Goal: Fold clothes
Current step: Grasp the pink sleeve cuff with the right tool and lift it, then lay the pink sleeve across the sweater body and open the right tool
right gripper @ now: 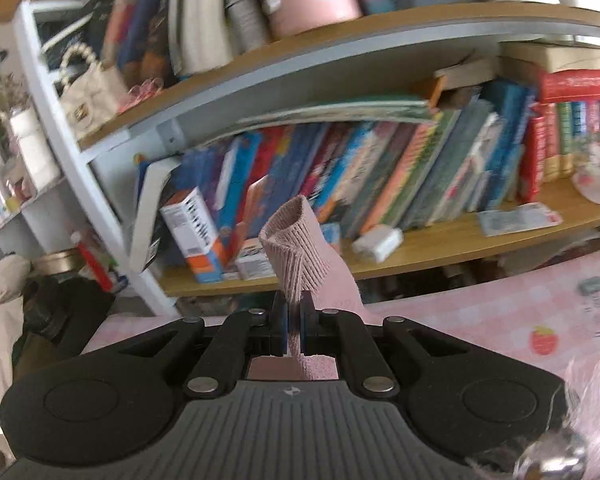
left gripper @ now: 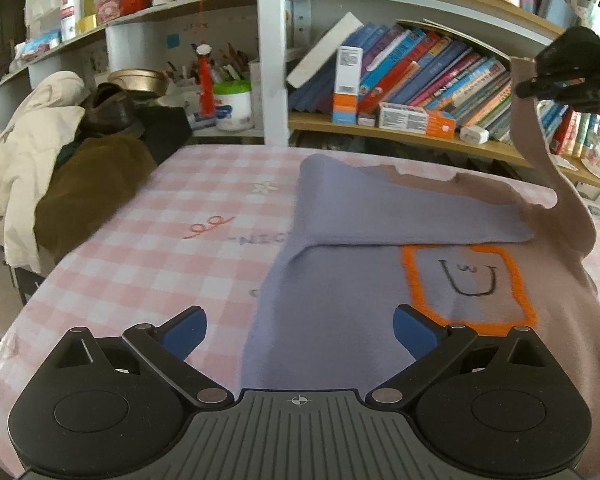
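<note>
A two-tone sweater (left gripper: pixel 340 300), lilac on the left and dusty pink on the right, lies on the checked tablecloth with an orange-framed patch (left gripper: pixel 468 284) on its chest. Its lilac sleeve (left gripper: pixel 380 208) is folded across the upper body. My left gripper (left gripper: pixel 300 334) hovers open above the lilac hem, blue pads wide apart. The pink sleeve (left gripper: pixel 540 152) rises steeply from the table to my right gripper (left gripper: pixel 540 86), high at the right. In the right wrist view that gripper (right gripper: pixel 295 316) is shut on the sleeve's ribbed cuff (right gripper: pixel 296 240), which sticks up above the pads.
A pink-and-white checked tablecloth (left gripper: pixel 172 240) covers the table. A pile of coats and bags (left gripper: pixel 60 168) sits at its left edge. Behind stands a bookshelf (left gripper: pixel 420 80) crammed with books and boxes. A white tub and pens (left gripper: pixel 232 104) stand on the left shelf.
</note>
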Demonstrator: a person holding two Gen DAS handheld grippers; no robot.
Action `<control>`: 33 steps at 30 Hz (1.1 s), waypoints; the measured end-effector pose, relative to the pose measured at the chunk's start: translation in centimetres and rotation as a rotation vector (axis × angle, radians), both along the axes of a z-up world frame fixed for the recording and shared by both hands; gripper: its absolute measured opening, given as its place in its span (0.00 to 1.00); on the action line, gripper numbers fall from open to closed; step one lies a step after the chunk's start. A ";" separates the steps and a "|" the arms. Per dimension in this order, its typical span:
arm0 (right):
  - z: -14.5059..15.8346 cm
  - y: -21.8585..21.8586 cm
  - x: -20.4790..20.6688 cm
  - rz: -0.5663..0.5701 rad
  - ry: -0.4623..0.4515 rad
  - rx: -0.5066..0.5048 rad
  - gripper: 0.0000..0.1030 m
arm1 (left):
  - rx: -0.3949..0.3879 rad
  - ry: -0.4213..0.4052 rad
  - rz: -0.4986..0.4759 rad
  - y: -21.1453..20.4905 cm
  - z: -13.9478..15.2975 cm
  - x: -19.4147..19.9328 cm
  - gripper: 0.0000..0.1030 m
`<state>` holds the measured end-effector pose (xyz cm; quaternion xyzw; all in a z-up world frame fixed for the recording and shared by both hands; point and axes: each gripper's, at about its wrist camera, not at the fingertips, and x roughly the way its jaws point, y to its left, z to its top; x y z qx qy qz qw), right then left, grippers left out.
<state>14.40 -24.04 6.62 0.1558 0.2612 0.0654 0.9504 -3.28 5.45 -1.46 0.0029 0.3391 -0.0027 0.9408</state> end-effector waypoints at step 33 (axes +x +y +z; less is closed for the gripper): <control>-11.5 13.3 2.5 0.255 0.370 0.070 0.60 | -0.006 0.020 0.071 6.4 -0.5 -1.5 0.98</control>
